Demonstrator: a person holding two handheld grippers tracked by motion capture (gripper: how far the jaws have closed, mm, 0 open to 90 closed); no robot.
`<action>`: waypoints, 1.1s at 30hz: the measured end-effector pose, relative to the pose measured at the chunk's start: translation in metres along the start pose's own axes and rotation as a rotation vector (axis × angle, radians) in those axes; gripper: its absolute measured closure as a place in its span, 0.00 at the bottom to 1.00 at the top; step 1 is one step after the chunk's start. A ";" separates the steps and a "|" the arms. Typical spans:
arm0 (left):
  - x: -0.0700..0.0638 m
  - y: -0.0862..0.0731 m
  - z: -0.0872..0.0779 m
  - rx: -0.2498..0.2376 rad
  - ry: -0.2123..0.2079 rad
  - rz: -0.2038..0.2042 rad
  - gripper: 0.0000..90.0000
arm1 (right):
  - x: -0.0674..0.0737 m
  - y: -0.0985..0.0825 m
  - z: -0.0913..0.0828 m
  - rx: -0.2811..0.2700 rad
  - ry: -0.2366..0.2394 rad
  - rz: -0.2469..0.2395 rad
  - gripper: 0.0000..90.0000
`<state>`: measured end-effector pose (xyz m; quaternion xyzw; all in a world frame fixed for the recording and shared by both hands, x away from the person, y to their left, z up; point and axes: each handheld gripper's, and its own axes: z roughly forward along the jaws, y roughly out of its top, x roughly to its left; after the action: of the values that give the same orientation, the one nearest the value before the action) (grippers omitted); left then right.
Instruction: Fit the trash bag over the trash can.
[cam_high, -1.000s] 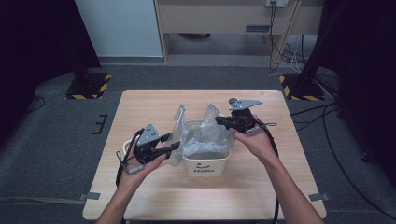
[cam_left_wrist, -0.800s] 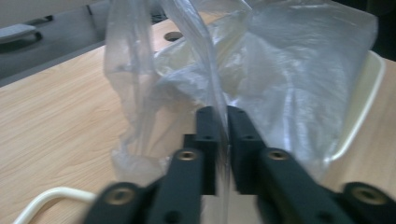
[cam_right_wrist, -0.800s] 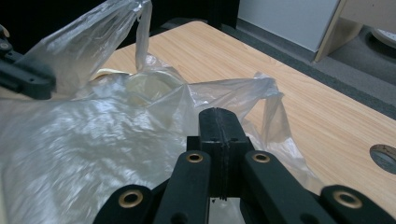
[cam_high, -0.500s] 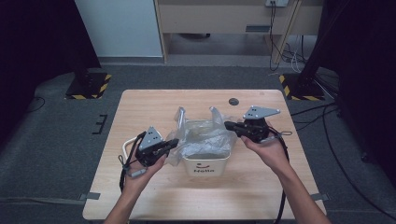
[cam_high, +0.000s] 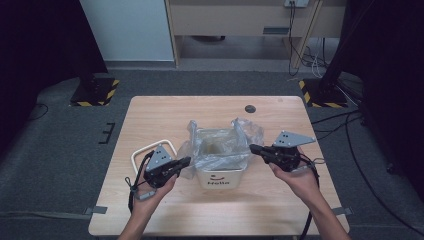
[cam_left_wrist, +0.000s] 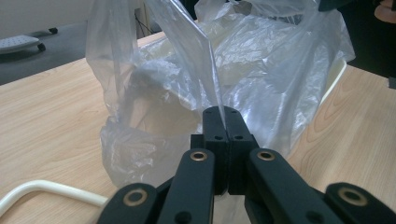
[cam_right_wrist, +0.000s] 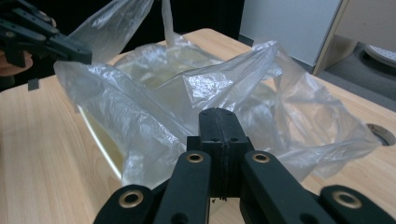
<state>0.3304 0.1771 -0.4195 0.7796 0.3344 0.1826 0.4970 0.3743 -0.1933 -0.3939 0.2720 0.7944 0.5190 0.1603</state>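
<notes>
A clear plastic bag (cam_high: 220, 145) sat inside a small white bin (cam_high: 220, 175) in the middle of the wooden table (cam_high: 165, 115). The left gripper (cam_high: 186, 161) was at the bag's 9 o'clock side. Its jaws had just been closing and were pressed together on a thin fold of the bag. The right gripper (cam_high: 254, 148) was at the bag's 3 o'clock side, jaws squeezed tight on the bag's edge too. A white handle (cam_high: 142, 150) lay on the table by the left hand (cam_high: 150, 190).
</notes>
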 end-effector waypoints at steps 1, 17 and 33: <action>0.000 -0.001 0.000 -0.002 0.001 -0.005 1.00 | 0.001 -0.002 -0.001 0.004 0.000 0.001 1.00; -0.008 -0.014 0.001 0.001 0.004 -0.004 1.00 | 0.019 -0.037 0.000 0.058 -0.003 -0.003 1.00; -0.015 -0.019 0.008 0.015 0.004 -0.006 0.99 | 0.033 -0.052 0.005 0.094 0.020 -0.004 1.00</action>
<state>0.3180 0.1662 -0.4391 0.7820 0.3390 0.1801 0.4910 0.3365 -0.1866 -0.4426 0.2724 0.8199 0.4836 0.1404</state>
